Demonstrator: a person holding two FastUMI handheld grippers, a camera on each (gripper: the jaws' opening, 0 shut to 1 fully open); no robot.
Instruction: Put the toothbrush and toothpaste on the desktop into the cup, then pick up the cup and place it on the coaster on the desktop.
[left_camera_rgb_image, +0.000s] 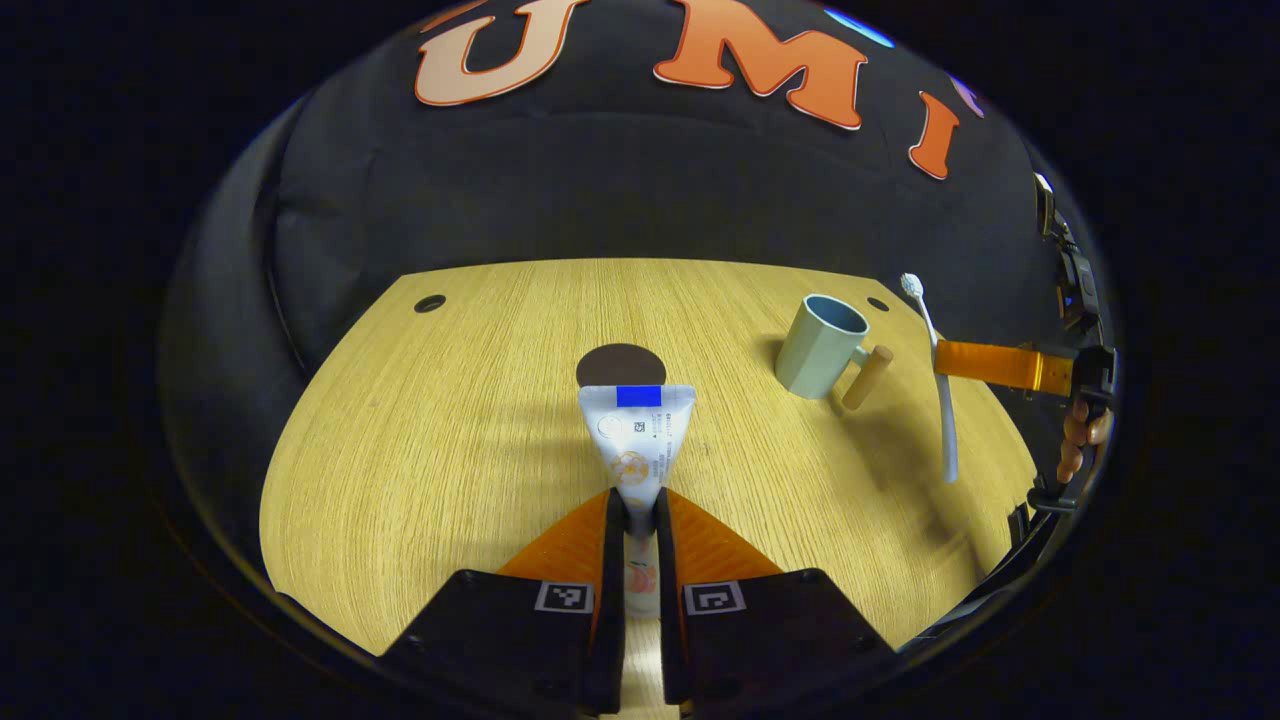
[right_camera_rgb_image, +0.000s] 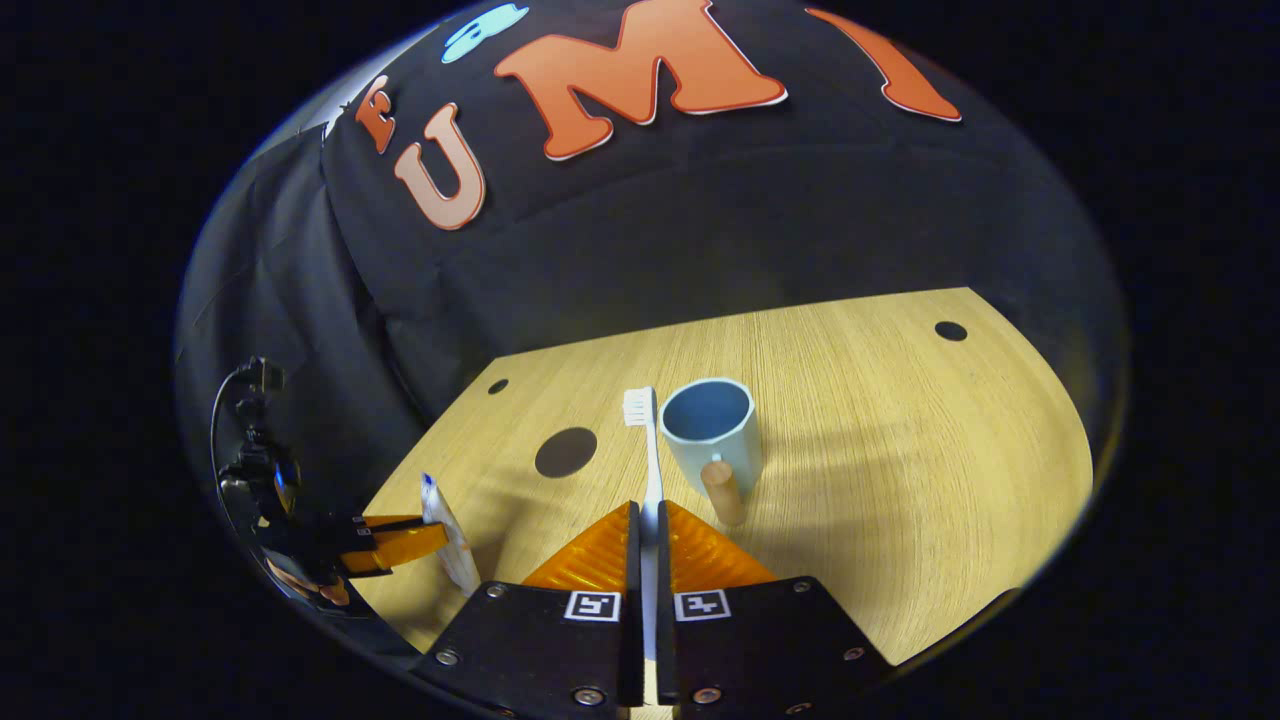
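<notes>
The surface (left_camera_rgb_image: 420, 470) is pale wood with a fine straight grain and a few small dark holes near its far edge. On it stands an upright cup (left_camera_rgb_image: 822, 345) with a wooden handle, and well apart from it lies a flat, dark round coaster (left_camera_rgb_image: 620, 365).

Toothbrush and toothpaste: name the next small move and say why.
Probably carry the toothbrush over the cup and lower it in. The right claw is shut on it, bristles forward beside the cup's open, empty mouth. The left claw holds the toothpaste farther away.
</notes>
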